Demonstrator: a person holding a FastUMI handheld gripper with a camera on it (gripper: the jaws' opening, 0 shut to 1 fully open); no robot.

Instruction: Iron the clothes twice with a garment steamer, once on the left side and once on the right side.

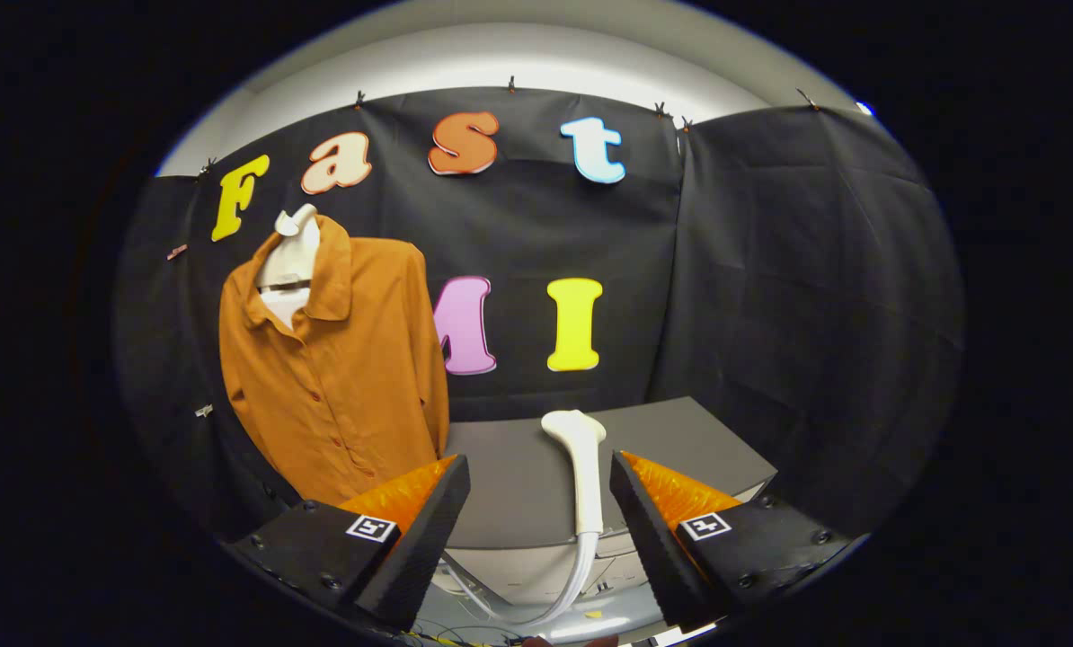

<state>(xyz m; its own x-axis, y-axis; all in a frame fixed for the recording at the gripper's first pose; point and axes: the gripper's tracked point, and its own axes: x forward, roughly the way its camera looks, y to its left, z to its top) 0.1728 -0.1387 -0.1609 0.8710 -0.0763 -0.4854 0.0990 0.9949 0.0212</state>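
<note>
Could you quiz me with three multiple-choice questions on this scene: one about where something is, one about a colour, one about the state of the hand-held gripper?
1. Where does the steamer head lie?
A. On the grey table, between the fingers and nearer the right one
B. Hanging from the shirt collar
C. On the floor under the table

2. What colour is the shirt on the hanger?
A. Blue
B. Orange-brown
C. White

3. What is the hand-held gripper doing?
A. Shut on the steamer head
B. Shut on the shirt sleeve
C. Open, holding nothing

Answers:
1. A: the white head rests on the tabletop, its hose trailing down off the front edge.
2. B: the buttoned shirt hanging against the black wall is orange-brown.
3. C: the fingers stand wide apart, and neither presses on the steamer.
</note>
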